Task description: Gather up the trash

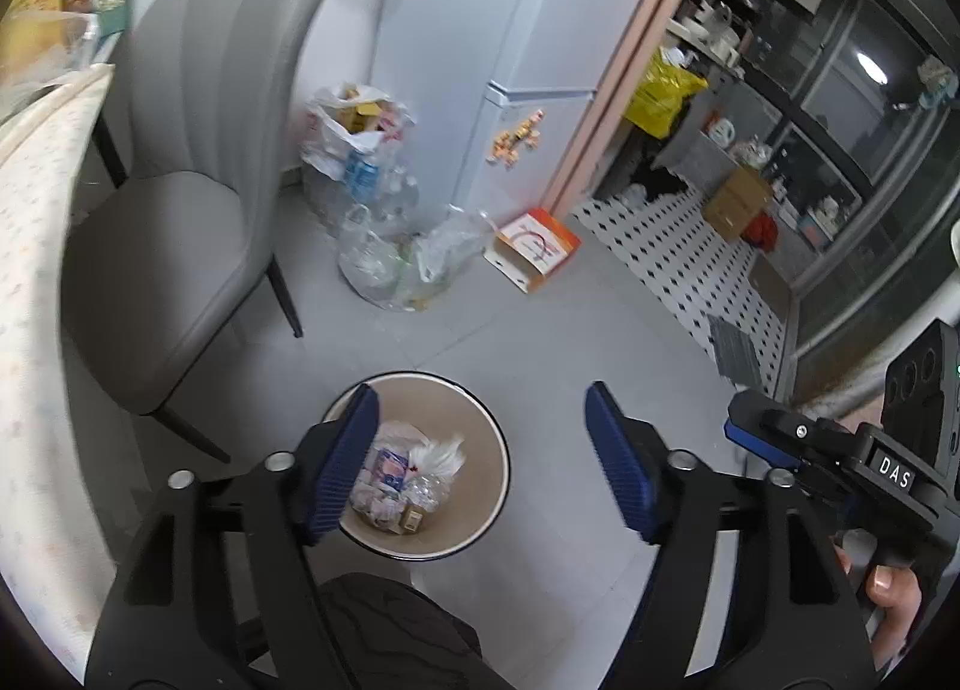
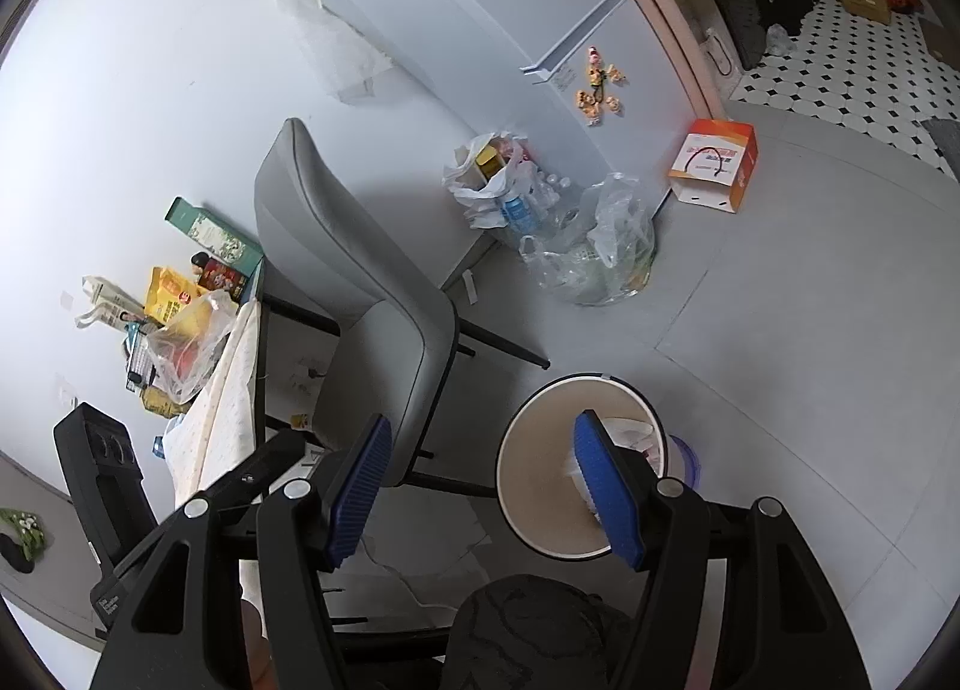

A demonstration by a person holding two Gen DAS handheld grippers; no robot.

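A round beige waste bin (image 1: 480,486) stands on the grey floor below me, with crumpled wrappers and paper trash (image 1: 402,480) at its bottom. My left gripper (image 1: 483,462) hangs open and empty above the bin's right half. The bin also shows in the right wrist view (image 2: 534,468). My right gripper (image 2: 480,486) is open and empty, its right finger over the bin's mouth. The right gripper's body shows in the left wrist view (image 1: 840,450), held in a hand.
A grey chair (image 1: 180,198) stands left of the bin beside a cloth-covered table (image 1: 36,270). Plastic bags of bottles and boxes (image 1: 372,180) and an orange-white box (image 1: 531,246) lie by the fridge (image 1: 480,30). A doorway leads to a tiled kitchen floor (image 1: 678,252).
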